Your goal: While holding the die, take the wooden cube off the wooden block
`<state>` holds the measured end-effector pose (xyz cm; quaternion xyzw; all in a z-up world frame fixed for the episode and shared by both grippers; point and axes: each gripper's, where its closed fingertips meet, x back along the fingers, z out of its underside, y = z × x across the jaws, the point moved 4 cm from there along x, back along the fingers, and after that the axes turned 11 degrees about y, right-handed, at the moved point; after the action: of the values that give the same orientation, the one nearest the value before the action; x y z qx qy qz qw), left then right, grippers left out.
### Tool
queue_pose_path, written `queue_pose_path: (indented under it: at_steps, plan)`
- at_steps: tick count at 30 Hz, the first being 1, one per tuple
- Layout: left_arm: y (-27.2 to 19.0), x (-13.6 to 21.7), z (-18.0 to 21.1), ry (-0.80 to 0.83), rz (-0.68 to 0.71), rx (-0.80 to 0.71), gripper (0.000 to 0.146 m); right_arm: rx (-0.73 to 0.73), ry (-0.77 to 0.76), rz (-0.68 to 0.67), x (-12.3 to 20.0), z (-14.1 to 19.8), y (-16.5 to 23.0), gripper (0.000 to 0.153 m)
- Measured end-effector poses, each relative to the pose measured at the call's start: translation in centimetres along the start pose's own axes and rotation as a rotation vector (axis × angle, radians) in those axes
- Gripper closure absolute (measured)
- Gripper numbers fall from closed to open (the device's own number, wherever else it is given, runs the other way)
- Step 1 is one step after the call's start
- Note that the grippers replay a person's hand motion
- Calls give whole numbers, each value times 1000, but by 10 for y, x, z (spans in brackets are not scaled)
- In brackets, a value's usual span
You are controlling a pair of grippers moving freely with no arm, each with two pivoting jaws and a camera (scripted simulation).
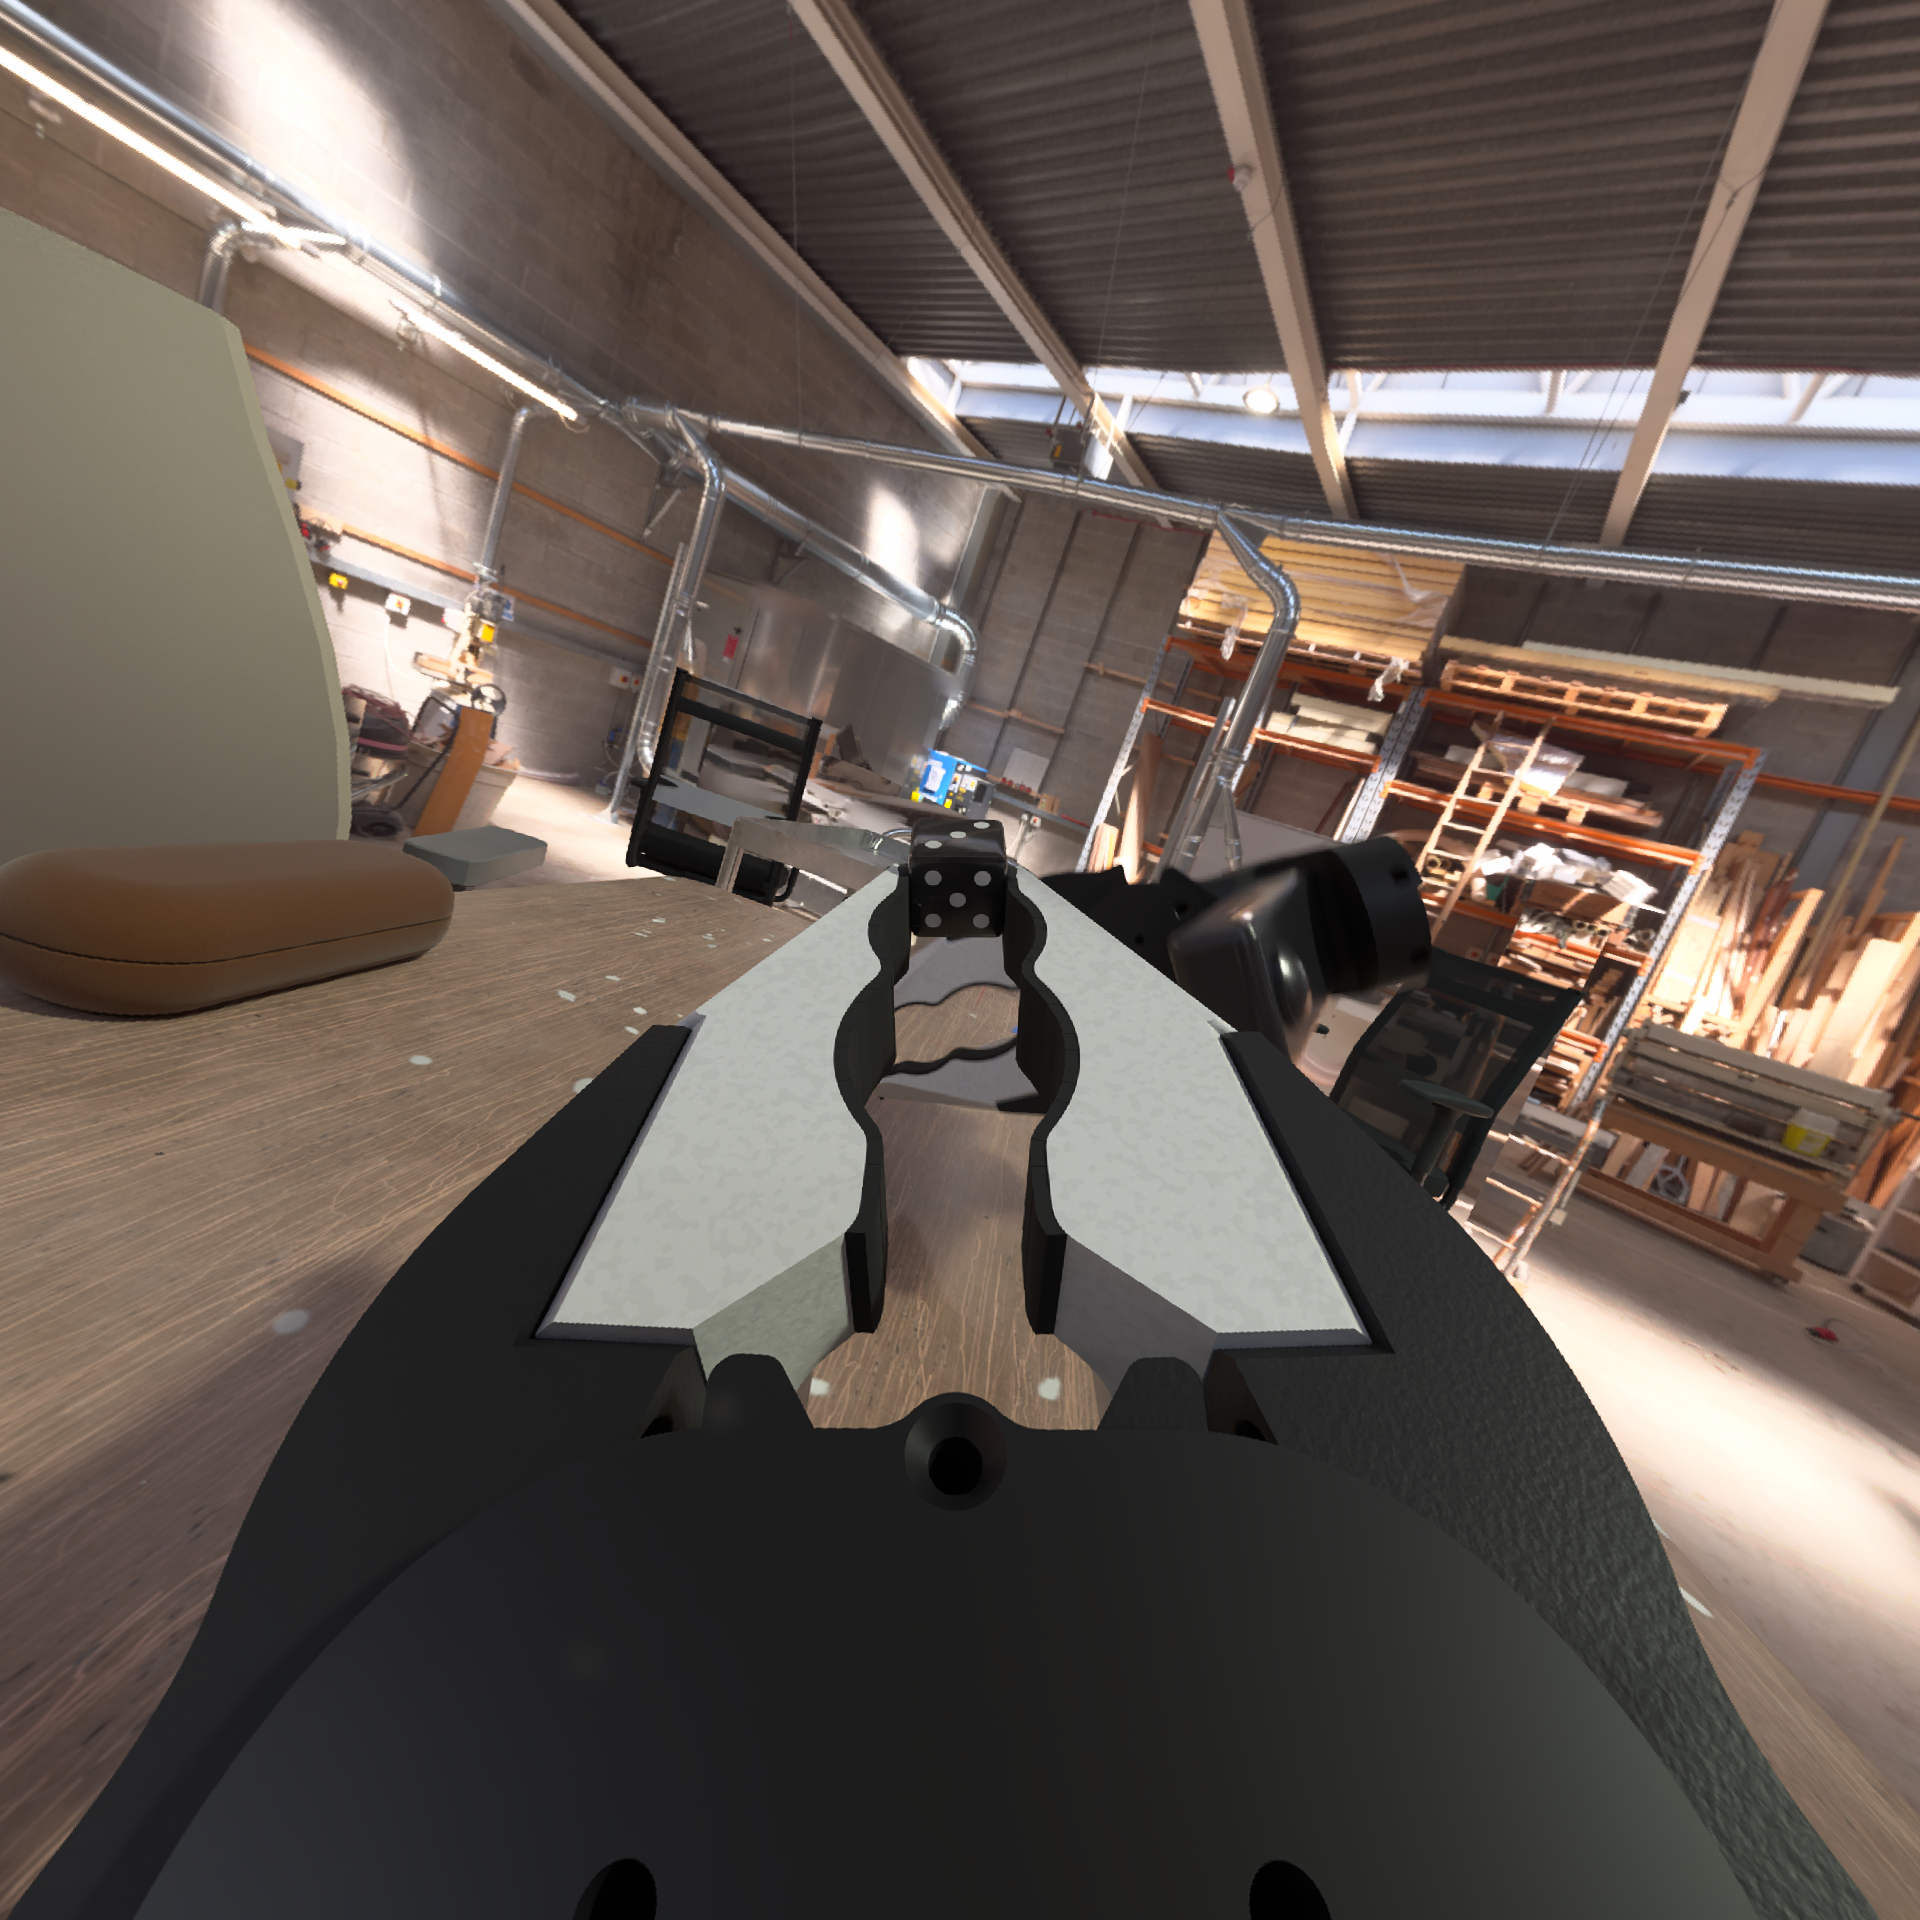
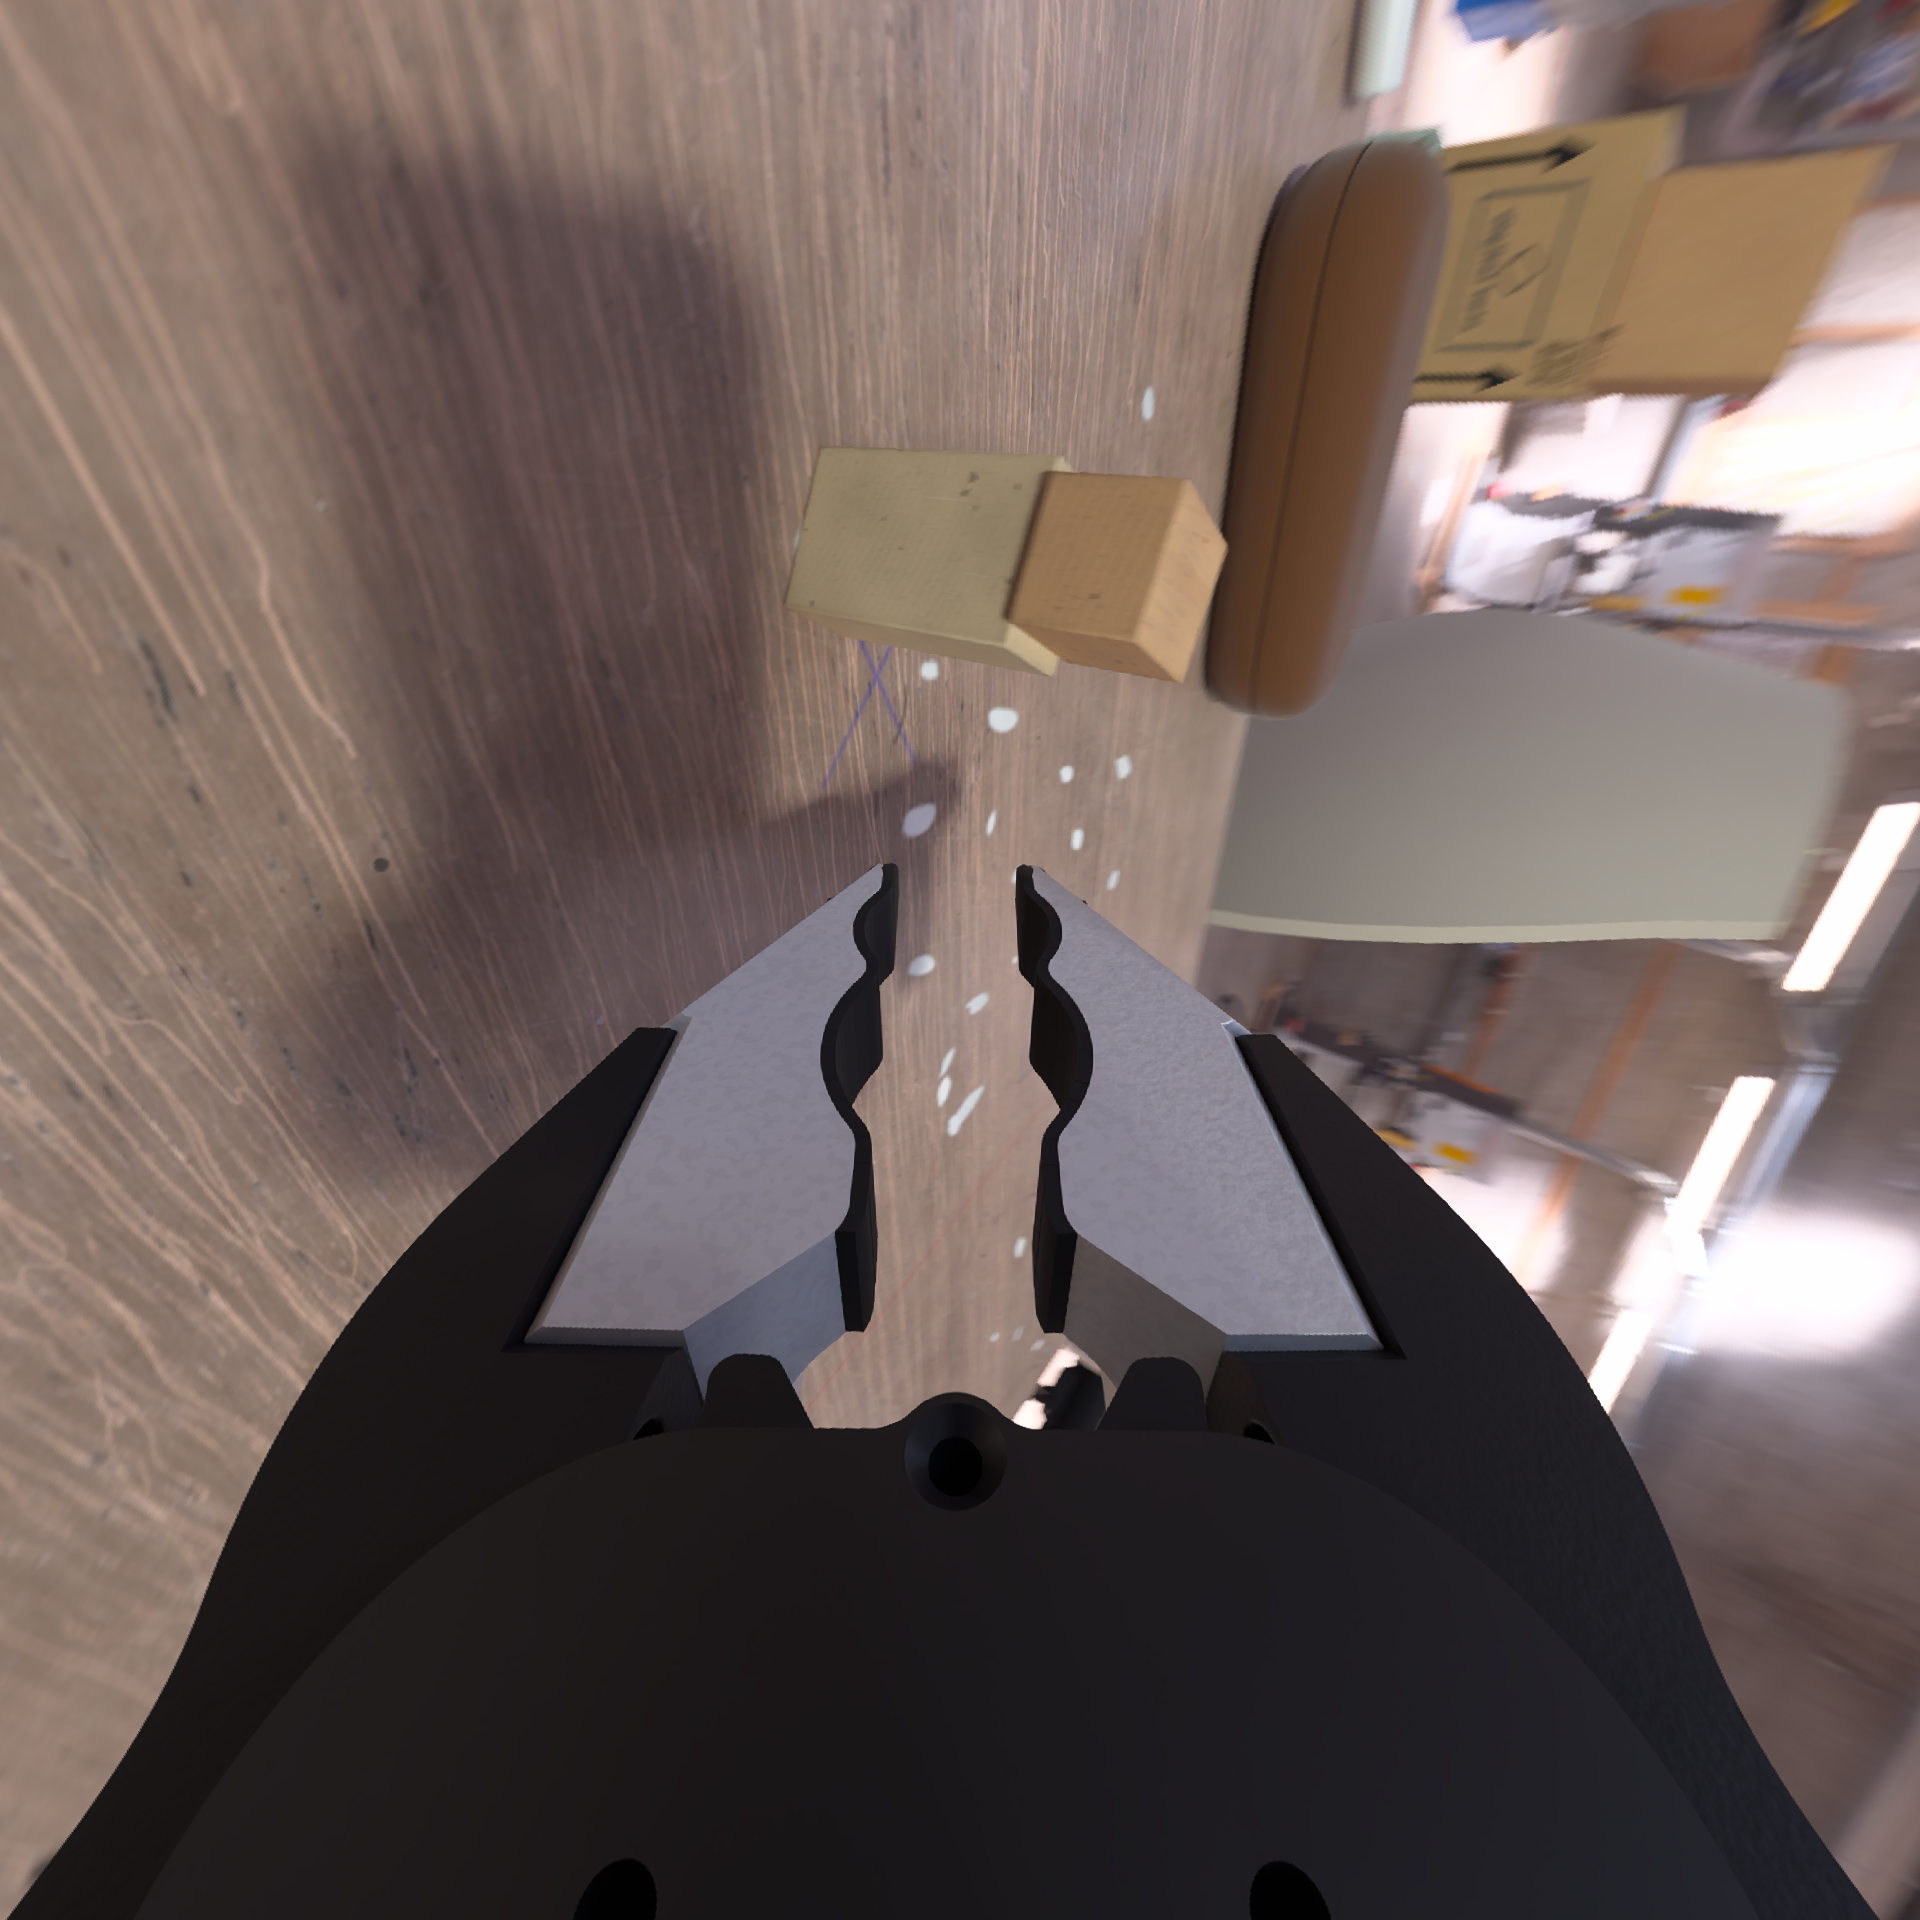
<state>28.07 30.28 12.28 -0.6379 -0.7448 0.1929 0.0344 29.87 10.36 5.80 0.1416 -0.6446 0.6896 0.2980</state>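
Observation:
My left gripper (image 1: 956, 896) is shut on a black die (image 1: 956, 878) with white dots, held at its fingertips above the wooden table (image 1: 312, 1195). In the right wrist view, which is rolled sideways, a small tan wooden cube (image 2: 1117, 574) rests on a paler wooden block (image 2: 914, 551) on the table (image 2: 416, 727). My right gripper (image 2: 954, 883) is open and empty, some way short of the block and cube, which lie ahead and slightly right. The right gripper's dark body (image 1: 1299, 940) shows blurred just right of the die in the left wrist view.
A brown oval case (image 1: 218, 920) lies on the table at the left; in the right wrist view it (image 2: 1320, 426) lies just past the cube. A large pale beige object (image 1: 135, 582) stands behind it. Cardboard boxes (image 2: 1558, 260) and workshop shelving lie beyond the table edge.

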Motion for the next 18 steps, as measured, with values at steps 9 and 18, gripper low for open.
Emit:
queue_pose_path:
  at_steps: [9, 18]
  plan:
    - [1, 1, 0, -8, 2, 13, 130, -294, -136, -348, 14, 5, 13, 129]
    - [1, 1, 0, -10, 5, 16, 130, -436, -182, -548, 11, 11, 10, 130]
